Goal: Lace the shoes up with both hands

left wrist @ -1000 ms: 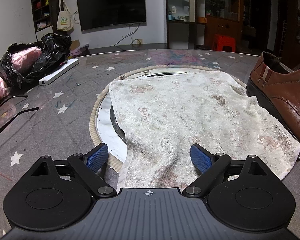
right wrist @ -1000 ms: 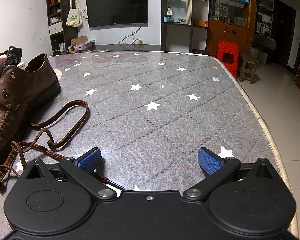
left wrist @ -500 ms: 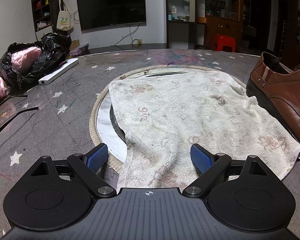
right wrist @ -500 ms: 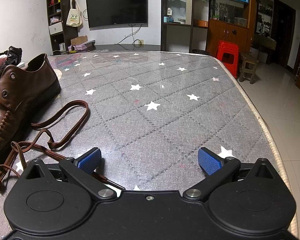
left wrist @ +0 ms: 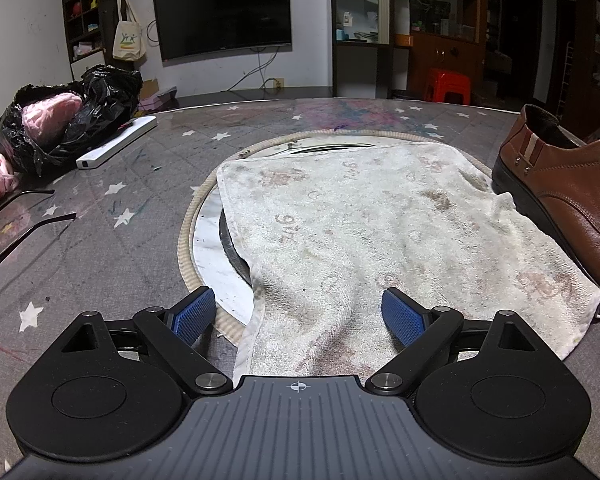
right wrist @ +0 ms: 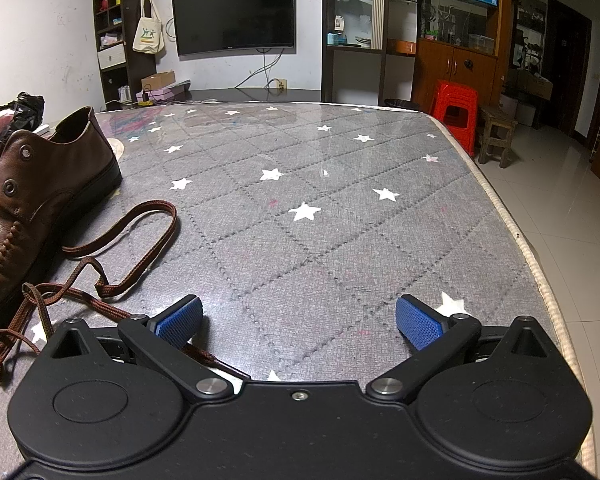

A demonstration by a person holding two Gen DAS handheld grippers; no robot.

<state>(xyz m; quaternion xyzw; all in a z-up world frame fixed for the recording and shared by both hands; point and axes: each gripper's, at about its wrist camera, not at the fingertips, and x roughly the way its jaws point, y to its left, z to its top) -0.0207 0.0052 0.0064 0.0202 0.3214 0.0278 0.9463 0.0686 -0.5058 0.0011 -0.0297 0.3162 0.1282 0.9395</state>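
Observation:
A brown leather shoe (left wrist: 568, 196) stands at the right edge of the left wrist view, and the same shoe (right wrist: 32, 204) fills the left side of the right wrist view, its eyelets bare. A brown lace (right wrist: 112, 248) lies loose in loops on the grey starred tabletop (right wrist: 320, 216) beside it, one end running under my right gripper's left finger. My right gripper (right wrist: 298, 322) is open over bare tabletop, to the right of the shoe. My left gripper (left wrist: 298, 314) is open over a white towel (left wrist: 380, 232), to the left of the shoe, holding nothing.
The stained towel lies over a round woven mat (left wrist: 188, 232). A black bag (left wrist: 68, 120) with pink stuff and a white power strip (left wrist: 116, 142) sit at the far left. The table's right edge (right wrist: 532, 256) drops to a tiled floor with a red stool (right wrist: 456, 110).

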